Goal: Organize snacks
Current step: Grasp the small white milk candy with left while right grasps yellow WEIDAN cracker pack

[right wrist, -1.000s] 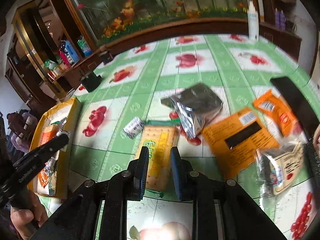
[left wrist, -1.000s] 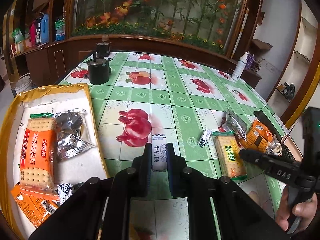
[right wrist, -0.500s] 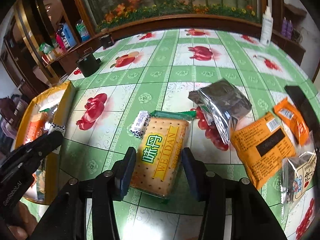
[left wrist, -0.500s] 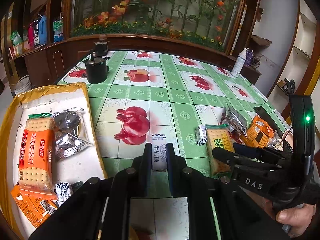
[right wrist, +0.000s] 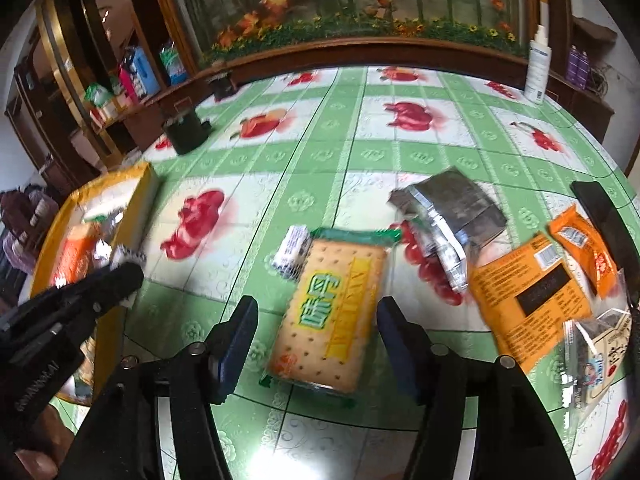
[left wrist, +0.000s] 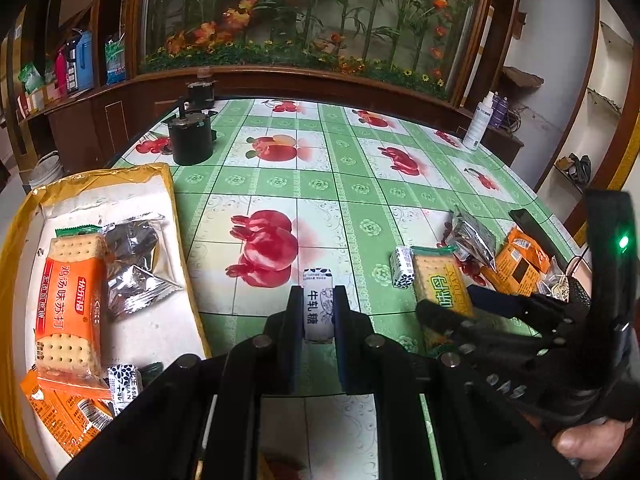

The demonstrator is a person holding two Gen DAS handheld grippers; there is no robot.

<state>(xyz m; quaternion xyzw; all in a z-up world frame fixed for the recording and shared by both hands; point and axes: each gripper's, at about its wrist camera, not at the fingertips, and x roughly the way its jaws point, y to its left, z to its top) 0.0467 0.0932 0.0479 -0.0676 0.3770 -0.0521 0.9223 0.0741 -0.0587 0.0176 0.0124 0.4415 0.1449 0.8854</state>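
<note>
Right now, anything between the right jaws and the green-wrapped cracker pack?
Nothing visible. The right gripper straddles the cracker pack, jaws opening, pads clear of both long edges. A small candy touches the pack's far left corner, outside the jaws.

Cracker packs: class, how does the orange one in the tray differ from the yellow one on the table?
The orange cracker pack lies in the yellow tray; the yellow cracker pack lies loose on the tablecloth. The orange one lies untouched; the yellow one sits between the opening right tool. Both show square biscuits.
</note>
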